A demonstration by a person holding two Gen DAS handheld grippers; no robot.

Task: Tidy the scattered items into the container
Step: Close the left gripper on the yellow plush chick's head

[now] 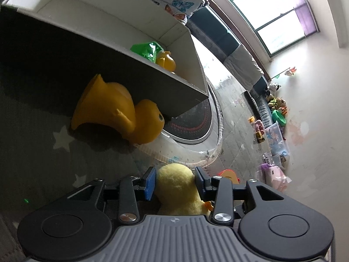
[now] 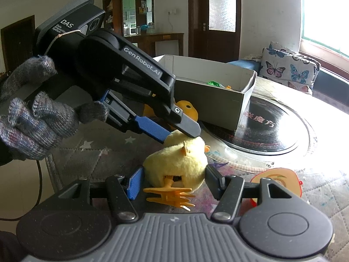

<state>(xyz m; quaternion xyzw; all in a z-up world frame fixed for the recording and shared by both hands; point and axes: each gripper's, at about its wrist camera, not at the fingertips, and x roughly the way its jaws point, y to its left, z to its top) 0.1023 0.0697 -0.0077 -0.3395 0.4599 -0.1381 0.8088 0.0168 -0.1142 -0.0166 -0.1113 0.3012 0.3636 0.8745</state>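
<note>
The table (image 2: 283, 196) carries a quilted cover, a dark star-patterned mat on its left part and a round black glass plate (image 2: 268, 128) set into its middle. On the far part of the table stands the container, an open cardboard box (image 2: 218, 107) with white inner walls, one corner overhanging the black plate; inside it lie a green toy (image 1: 146, 49) and a small yellow toy (image 1: 166, 62). Just in front of the box's near wall, touching it with its head, lies a large yellow rubber duck (image 1: 113, 111) tipped on its side on the mat. Near to the cameras is a plush yellow chick (image 2: 181, 163), lying on the table with its orange plastic feet (image 2: 172, 195) pointing at the right wrist camera. The left gripper (image 2: 181, 134), held by a hand in a grey knitted glove (image 2: 37, 122), reaches in from the left and its fingers (image 1: 150, 183) are clamped on the chick's head. The right gripper (image 2: 172, 182) has its fingers spread to either side of the chick's body; whether they touch the plush cannot be told. A flat orange and red toy (image 2: 277, 181) lies on the table just right of the right gripper.
</note>
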